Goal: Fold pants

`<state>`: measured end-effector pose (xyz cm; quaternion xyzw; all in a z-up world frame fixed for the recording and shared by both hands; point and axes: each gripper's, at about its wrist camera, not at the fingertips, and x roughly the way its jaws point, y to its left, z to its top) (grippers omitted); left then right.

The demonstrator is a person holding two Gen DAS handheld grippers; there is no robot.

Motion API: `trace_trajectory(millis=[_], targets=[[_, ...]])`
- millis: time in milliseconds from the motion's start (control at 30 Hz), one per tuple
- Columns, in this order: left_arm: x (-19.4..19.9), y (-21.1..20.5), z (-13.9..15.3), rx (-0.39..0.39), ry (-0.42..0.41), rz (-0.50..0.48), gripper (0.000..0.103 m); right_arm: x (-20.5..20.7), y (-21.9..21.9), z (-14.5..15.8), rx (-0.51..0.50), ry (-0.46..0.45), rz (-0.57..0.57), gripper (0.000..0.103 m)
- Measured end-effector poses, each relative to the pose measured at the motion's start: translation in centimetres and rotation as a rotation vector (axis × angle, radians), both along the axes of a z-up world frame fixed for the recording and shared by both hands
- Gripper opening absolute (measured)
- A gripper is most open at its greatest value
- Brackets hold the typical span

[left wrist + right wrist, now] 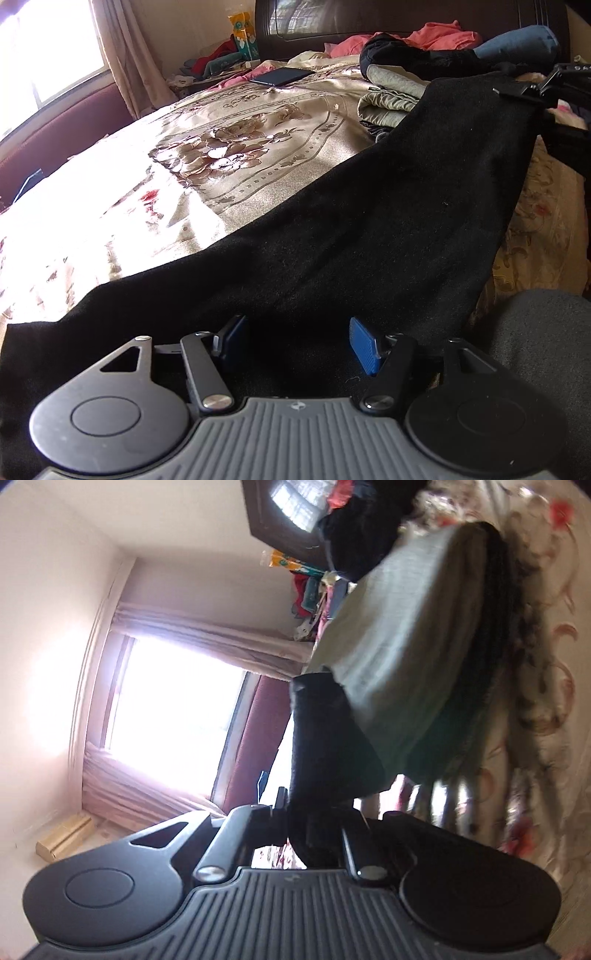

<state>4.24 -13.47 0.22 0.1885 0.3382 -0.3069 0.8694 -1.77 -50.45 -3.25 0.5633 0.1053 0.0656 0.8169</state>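
Black pants (369, 229) lie stretched across the floral bedspread (221, 155), from the near left to the far right. My left gripper (299, 341) hovers over their near end, open, its blue pads (364, 345) wide apart with black cloth beneath them. At the far end my right gripper (517, 90) holds a raised corner of the pants. In the right wrist view, which is rolled on its side, that gripper (314, 827) is shut on a bunched strip of the black pants (317, 738) that rises from between its fingers.
A stack of folded pale green clothes (391, 99) sits just beyond the pants, also close ahead as pale green cloth (406, 646). A dark phone (282, 76) lies farther back. Loose pink and black clothes (424, 37) pile against the headboard. A dark grey padded shape (535, 332) fills the near right.
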Motion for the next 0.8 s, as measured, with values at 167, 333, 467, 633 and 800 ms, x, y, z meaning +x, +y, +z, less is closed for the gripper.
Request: trace_trajectory(millis=[167,333,467,633,800], targets=[[-0.1,3.7,0.5,-0.071,0.000,0.056,0.074,3.5,6.4,6.8,-0.176,-0.028,0.172,0.010],[-0.5,10.3,2.2,-0.131,-0.029,0.171,0.074,9.0,16.4,10.8,-0.303,-0.069,0.409,0.010],[-0.9,17.0,3.9,-0.130,-0.086,0.294,0.074,13.1,26.8,11.8,-0.311,-0.098,0.656,0.009],[-1.8,25.7,4.8,-0.145,-0.103,0.470,0.075,14.9,40.6,12.1,-0.467,-0.146,0.871,0.009],[-3.2,32.4,3.6,-0.168,-0.094,0.618,0.075,15.8,49.1,9.3,-0.557,-0.094,0.989,0.009]])
